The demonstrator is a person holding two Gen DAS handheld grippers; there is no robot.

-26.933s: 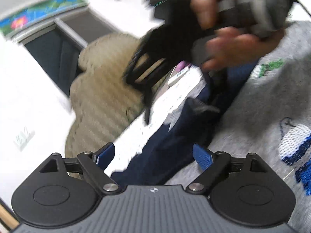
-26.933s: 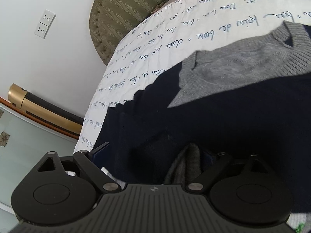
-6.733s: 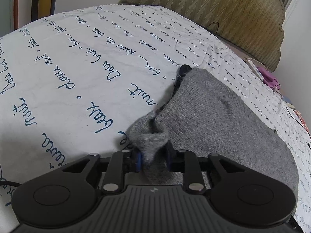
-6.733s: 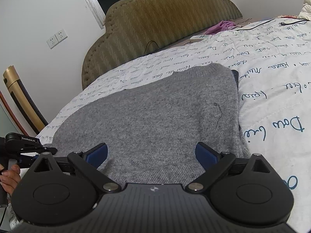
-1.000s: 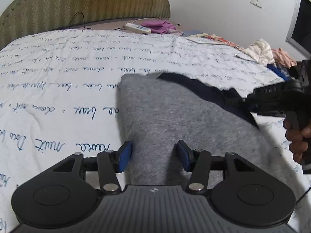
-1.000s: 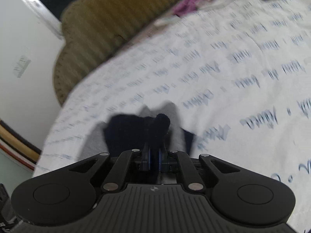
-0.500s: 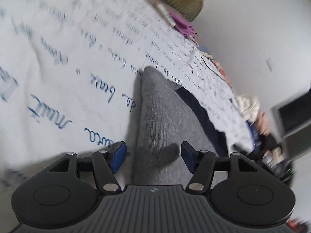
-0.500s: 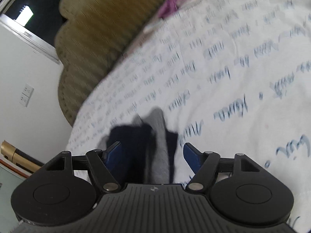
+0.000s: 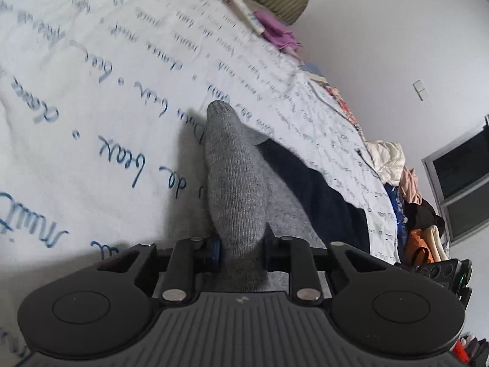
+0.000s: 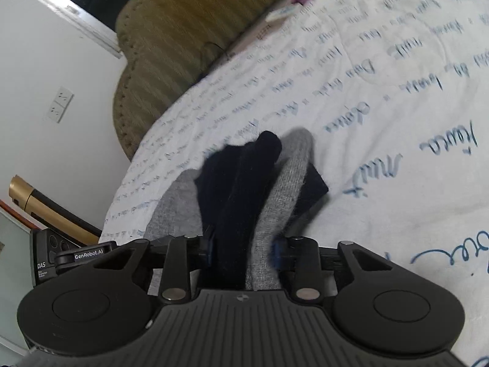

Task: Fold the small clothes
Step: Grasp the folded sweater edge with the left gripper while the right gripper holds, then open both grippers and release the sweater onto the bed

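Observation:
A folded grey knit sweater [image 9: 235, 183] with a navy layer [image 9: 324, 192] lies on the white bed sheet [image 9: 91, 91] printed with blue script. My left gripper [image 9: 240, 246] is closing, and its blue pads pinch a raised ridge of grey knit at the sweater's near end. In the right wrist view, a bunch of navy cloth [image 10: 238, 177] and grey knit [image 10: 293, 177] stands up between the closing jaws of my right gripper [image 10: 244, 252], filling the gap between its pads.
An olive padded headboard [image 10: 183, 30] stands at the far end of the bed. A purple cloth [image 9: 276, 30] and a white power strip [image 10: 282, 12] lie near it. A heap of clothes [image 9: 394, 165] sits past the bed's right edge. The left gripper's body [image 10: 61, 260] shows at the left.
Half a second ago both grippers stood wide around the sweater; now both have closed onto bunched fabric. The left gripper has rolled and moved along the sweater's edge.

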